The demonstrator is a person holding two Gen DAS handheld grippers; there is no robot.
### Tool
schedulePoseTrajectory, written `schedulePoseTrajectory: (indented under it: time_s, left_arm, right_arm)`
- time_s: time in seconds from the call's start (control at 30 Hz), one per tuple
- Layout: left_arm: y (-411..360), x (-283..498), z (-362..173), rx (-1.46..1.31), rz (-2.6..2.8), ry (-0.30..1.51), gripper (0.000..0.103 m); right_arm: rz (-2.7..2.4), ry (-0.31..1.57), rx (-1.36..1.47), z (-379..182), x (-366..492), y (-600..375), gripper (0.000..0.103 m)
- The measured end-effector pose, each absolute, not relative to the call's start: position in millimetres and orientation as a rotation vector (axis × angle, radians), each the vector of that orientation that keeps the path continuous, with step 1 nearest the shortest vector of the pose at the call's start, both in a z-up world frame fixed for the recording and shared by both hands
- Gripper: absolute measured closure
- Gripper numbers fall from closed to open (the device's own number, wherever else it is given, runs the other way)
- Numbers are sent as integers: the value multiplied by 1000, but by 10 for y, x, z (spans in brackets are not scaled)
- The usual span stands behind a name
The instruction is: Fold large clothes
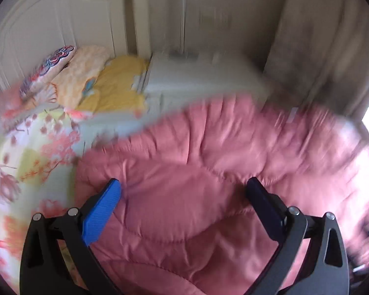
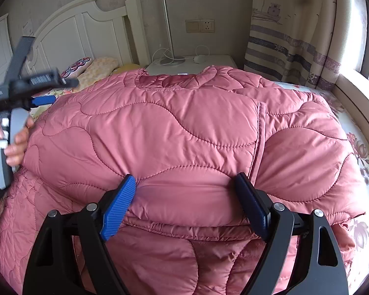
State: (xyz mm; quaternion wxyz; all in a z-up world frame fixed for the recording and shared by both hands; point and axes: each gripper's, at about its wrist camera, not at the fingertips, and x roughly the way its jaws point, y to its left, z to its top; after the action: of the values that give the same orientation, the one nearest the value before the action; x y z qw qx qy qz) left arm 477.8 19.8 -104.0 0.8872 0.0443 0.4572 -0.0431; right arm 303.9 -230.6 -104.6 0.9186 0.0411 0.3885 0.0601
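Note:
A large pink quilted coat (image 2: 174,127) lies folded in a thick puffy pile on the bed. It also fills the lower part of the blurred left wrist view (image 1: 209,172). My right gripper (image 2: 185,185) is open, its jaws spread wide on either side of a folded edge of the coat without closing on it. My left gripper (image 1: 183,189) is open just over the coat. In the right wrist view the left gripper (image 2: 40,100) is held in a hand at the coat's left side, above the fabric.
The bed has a floral sheet (image 2: 356,147) and pillows (image 1: 61,78) by a white headboard (image 2: 91,32). A white nightstand (image 2: 192,64) with a lamp pole and cables stands behind. A curtain (image 2: 292,32) and a window are at right.

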Motion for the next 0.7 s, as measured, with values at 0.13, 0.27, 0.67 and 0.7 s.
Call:
schedulePoseTrajectory:
  time_s: [0.13, 0.27, 0.67, 0.7]
  left_arm:
    - [45, 4319, -835, 118, -85, 847, 2]
    - [-186, 3740, -718, 166, -142, 771, 2]
    - [-64, 2757, -742, 92, -59, 752, 2]
    - [-69, 2620, -786, 99, -56, 754, 2]
  right_arm:
    - [124, 798, 91, -1050, 3040, -2318, 22]
    - [124, 799, 93, -1057, 3047, -2327, 22]
    - [134, 809, 98, -1081, 3072, -2314, 18]
    - [133, 810, 96, -1082, 3073, -2309, 18]
